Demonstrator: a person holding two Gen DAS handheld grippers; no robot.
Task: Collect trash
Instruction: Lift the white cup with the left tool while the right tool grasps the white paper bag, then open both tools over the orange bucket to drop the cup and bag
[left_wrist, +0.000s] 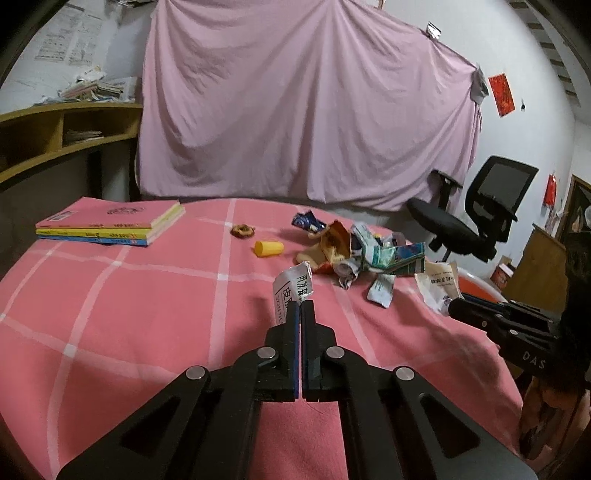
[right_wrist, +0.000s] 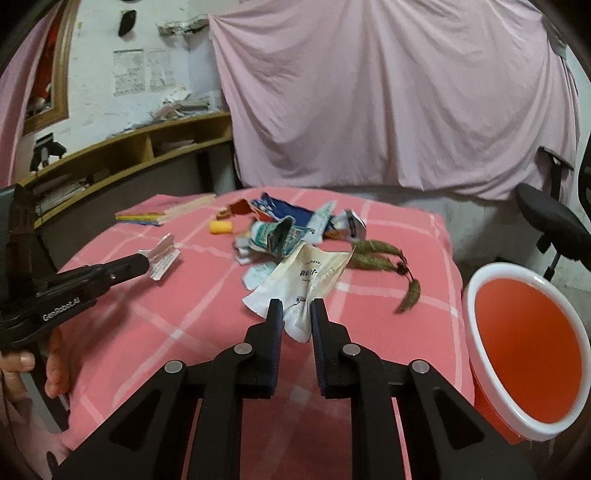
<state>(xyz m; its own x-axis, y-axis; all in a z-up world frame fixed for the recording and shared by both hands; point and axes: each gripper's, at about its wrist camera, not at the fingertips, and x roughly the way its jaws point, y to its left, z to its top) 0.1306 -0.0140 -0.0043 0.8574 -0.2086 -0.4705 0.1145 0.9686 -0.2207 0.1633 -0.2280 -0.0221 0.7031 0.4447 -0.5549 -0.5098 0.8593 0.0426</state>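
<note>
— Two claws over the pink checked cloth (left_wrist: 147, 295); what does each have?

— The left gripper (left_wrist: 300, 303) has its fingers pressed together on a white printed wrapper (left_wrist: 293, 286), which sticks up past the tips. From the right wrist view that same wrapper (right_wrist: 162, 263) hangs off the end of the left gripper (right_wrist: 146, 266), above the cloth.

— And the right one?

— The right gripper (right_wrist: 296, 308) stands spread. A cream sachet (right_wrist: 306, 284) lies between its fingertips, one end reaching in between the fingers; I cannot tell whether the pads touch it. In the left view the right gripper (left_wrist: 453, 307) comes in from the right, just beside that sachet (left_wrist: 439, 286).

— Where is the rest of the trash?

— A crumpled wrapper pile (right_wrist: 291, 230) lies just beyond the right claw's tips, and ahead and to the right of the left claw (left_wrist: 358, 251). Dried leaves (right_wrist: 380, 258) lie to the right of the pile. A yellow cap (left_wrist: 269, 247) sits ahead of the left claw, a little left of the pile.

— Anything to drop it in?

— An orange bin (right_wrist: 476, 317) with a white rim stands to the right of the right claw, beside the cloth's edge.

— Anything else?

— Stacked books (left_wrist: 110, 223) far ahead to the left of the left claw.
</note>
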